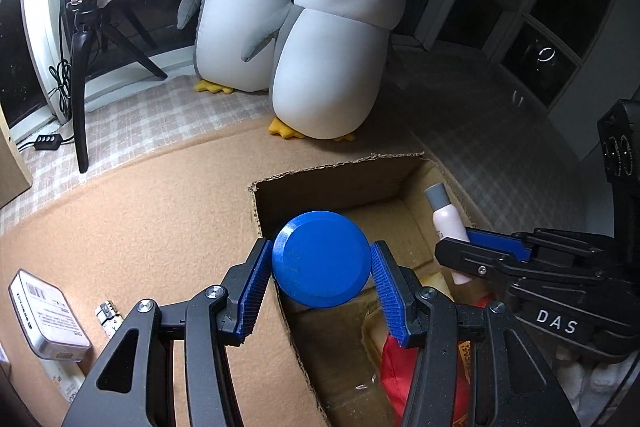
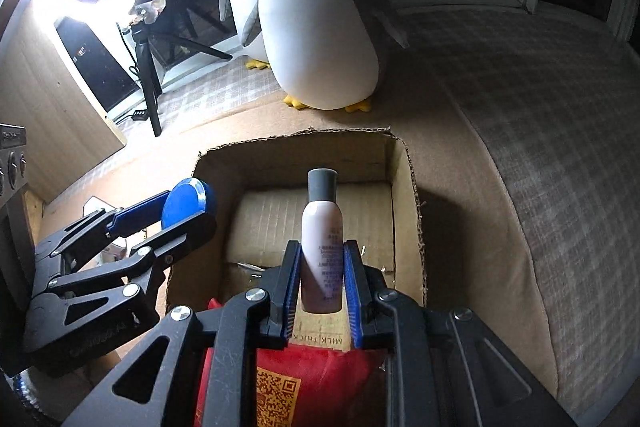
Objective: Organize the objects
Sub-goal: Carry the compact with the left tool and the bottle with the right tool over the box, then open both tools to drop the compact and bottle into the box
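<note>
The left gripper [image 1: 322,263] is clamped on a blue disc [image 1: 320,259], its pads pressing the rim at either side, and holds it over the near left wall of the box [image 1: 332,187]. The right gripper [image 2: 322,267] is clamped on a bottle [image 2: 322,239], gripped low on its body with the grey cap [image 2: 322,185] pointing away, above the middle of the box.

The disc is held only at two points on a rounded edge, so a tilt could probably let it pivot or slip out, and it could land on the brown mat [image 1: 140,227] rather than in the box. The two grippers are close together over one opening; lowering both at once risks a knock between them. The bottle could topple once let go, since the red packet [image 2: 320,379] and folded cardboard [image 2: 312,219] below give an uneven floor.

Writing: "DAS" shows in white on the right gripper's body. "MILKTHICK" appears upside down on a carton under the bottle. The red packet carries a QR code. The bottle's print and the labels on the tin [image 1: 44,319] at near left are too small to read.
</note>
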The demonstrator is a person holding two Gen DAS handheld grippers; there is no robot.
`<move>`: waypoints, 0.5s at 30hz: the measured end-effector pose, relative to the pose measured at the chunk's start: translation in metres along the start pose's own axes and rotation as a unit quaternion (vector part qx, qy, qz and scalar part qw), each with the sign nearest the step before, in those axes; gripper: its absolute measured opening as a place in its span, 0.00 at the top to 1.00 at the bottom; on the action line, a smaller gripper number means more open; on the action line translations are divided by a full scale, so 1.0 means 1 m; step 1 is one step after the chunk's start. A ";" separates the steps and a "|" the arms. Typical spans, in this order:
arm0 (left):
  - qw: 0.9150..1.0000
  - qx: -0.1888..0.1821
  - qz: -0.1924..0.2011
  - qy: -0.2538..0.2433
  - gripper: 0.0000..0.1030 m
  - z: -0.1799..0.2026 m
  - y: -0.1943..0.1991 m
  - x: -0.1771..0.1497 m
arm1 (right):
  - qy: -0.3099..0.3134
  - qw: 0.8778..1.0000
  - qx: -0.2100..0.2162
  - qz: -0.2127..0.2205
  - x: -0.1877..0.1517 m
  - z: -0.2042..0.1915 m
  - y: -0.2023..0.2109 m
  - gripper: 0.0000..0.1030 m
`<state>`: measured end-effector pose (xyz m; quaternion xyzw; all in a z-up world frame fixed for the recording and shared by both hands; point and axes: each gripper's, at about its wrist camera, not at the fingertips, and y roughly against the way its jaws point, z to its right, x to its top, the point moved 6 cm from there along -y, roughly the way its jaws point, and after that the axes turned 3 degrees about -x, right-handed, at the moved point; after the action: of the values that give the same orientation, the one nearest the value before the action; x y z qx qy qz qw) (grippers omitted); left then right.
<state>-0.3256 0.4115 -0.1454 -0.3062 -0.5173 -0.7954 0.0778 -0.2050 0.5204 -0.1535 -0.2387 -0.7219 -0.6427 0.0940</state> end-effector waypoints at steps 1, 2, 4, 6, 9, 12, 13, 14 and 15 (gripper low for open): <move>1.000 0.000 -0.001 0.000 0.47 0.000 0.000 0.000 | 0.000 1.000 -0.002 0.000 0.000 -0.001 0.000 0.82; 1.000 -0.002 -0.001 -0.001 0.47 0.000 0.002 -0.001 | 0.000 1.000 -0.003 0.000 -0.001 -0.002 0.000 0.81; 1.000 0.007 0.004 -0.001 0.47 -0.001 0.005 -0.002 | 0.000 1.000 -0.006 0.000 -0.003 -0.003 0.002 0.76; 1.000 0.010 0.009 -0.005 0.47 -0.002 0.009 -0.003 | 0.002 1.000 -0.006 0.003 -0.003 -0.005 0.003 0.71; 1.000 0.007 0.015 -0.001 0.47 -0.004 0.018 -0.005 | -0.001 1.000 -0.007 0.004 -0.005 -0.008 0.005 0.71; 1.000 0.005 0.020 0.000 0.47 -0.007 0.029 -0.010 | -0.002 1.000 -0.007 0.007 -0.008 -0.013 0.009 0.71; 1.000 0.006 0.022 0.000 0.47 -0.008 0.034 -0.012 | -0.003 1.000 -0.006 0.008 -0.009 -0.016 0.011 0.71; 1.000 0.006 0.025 0.000 0.47 -0.010 0.039 -0.014 | -0.004 1.000 -0.003 0.008 -0.010 -0.018 0.012 0.70; 1.000 0.007 0.027 0.001 0.47 -0.012 0.044 -0.016 | -0.006 1.000 -0.001 0.009 -0.011 -0.021 0.014 0.70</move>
<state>-0.2983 0.3785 -0.1240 -0.3184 -0.5142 -0.7899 0.1015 -0.1927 0.4985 -0.1425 -0.2490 -0.7198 -0.6408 0.0958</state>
